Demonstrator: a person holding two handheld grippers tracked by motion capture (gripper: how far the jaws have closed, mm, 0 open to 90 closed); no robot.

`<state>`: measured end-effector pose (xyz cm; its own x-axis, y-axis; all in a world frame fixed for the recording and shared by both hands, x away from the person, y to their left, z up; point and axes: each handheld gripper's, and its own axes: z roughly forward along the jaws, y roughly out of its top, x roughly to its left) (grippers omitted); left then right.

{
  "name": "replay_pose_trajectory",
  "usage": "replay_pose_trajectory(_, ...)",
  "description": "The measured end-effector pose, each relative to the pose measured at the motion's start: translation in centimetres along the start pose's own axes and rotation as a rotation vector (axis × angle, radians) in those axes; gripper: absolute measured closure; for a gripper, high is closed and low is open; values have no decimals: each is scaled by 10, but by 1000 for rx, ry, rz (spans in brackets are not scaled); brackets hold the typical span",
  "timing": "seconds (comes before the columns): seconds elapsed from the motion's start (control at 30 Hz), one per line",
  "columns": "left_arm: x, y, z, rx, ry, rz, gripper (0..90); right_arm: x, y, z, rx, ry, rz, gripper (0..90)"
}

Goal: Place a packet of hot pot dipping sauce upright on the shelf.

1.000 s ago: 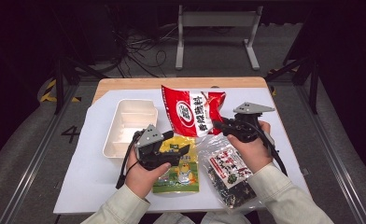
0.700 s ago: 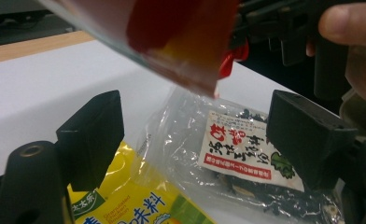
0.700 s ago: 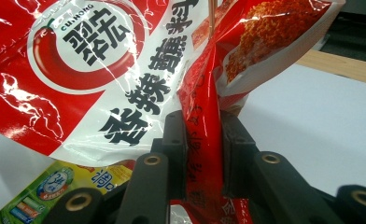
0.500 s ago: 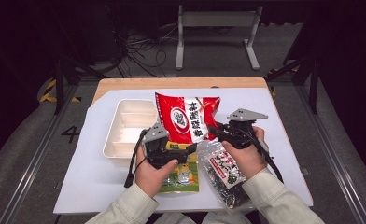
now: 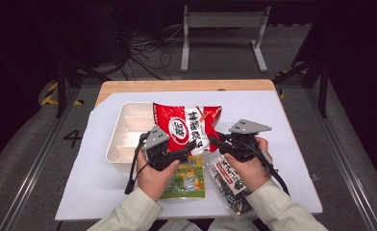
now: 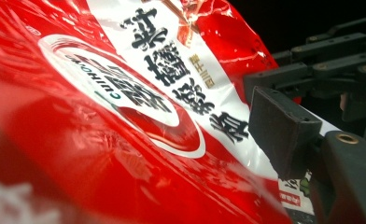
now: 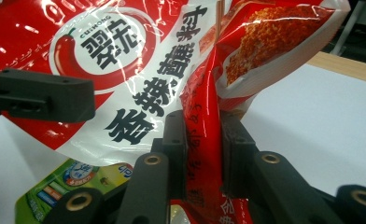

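Right gripper is clamped on the red bag; left gripper's state is unclear. Lower gently into the white tray.

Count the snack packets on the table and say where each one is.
3. The red packet is held up over the white tray; the green packet lies under the left hand; the dark clear packet lies under the right hand. More may be hidden.

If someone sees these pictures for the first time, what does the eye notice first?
The big red snack bag stands out, held up at the table's centre between both grippers. The right gripper pinches its edge in the jaws; the left gripper is at its lower left side. Behind it sits a white tray, and a green packet lies near the hands.
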<state>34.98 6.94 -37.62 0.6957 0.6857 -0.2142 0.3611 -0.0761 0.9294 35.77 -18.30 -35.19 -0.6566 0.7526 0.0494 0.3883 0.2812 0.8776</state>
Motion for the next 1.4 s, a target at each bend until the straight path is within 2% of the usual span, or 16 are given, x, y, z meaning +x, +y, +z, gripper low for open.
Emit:
replay_pose_trajectory(0.1,3,0,-3,4,5,10,541,1,-1,-2,-16,7,7,747)
replay_pose_trajectory(0.2,5,0,-4,1,-7,21,728,3,-2,-3,-19,21,8,746)
replay_pose_trajectory(0.27,6,1,-6,3,-29,20,824,6,-3,-3,-21,29,6,746)
replay_pose_trajectory(0.33,5,2,-9,1,-33,35,888,7,-5,-3,-27,43,-1,744)
replay_pose_trajectory(0.53,1,10,-19,-23,-19,99,900,9,-6,-4,-53,74,-16,702)
replay_pose_trajectory(0.57,2,14,-22,-37,-16,119,900,9,-6,-4,-46,79,-18,695)
replay_pose_trajectory(0.7,5,23,-33,-51,-27,144,900,7,-9,-3,-7,79,-44,669)
replay_pose_trajectory(0.77,5,25,-36,-40,-31,185,900,5,-11,-4,-58,96,-43,659)
replay_pose_trajectory(0.8,5,26,-36,-35,-34,202,900,4,-11,-5,-63,97,-49,654)
replay_pose_trajectory(1.03,5,37,-43,52,-120,305,900,-5,-8,-15,-82,113,-138,546)
replay_pose_trajectory(1.1,4,39,-44,70,-128,333,900,-8,-7,-18,-76,133,-147,534)
replay_pose_trajectory(1.17,4,41,-46,85,-152,335,900,-10,-6,-21,-77,138,-162,533)
replay_pose_trajectory(1.23,5,42,-47,99,-153,358,900,-10,-5,-25,-78,141,-179,523)
replay_pose_trajectory(1.3,7,43,-48,122,-197,373,900,-12,-3,-28,-79,147,-200,492)
replay_pose_trajectory(1.37,8,42,-47,128,-219,371,900,-14,-2,-30,-72,166,-212,464)
replay_pose_trajectory(1.4,8,42,-46,137,-243,373,900,-14,-1,-30,-65,175,-219,459)
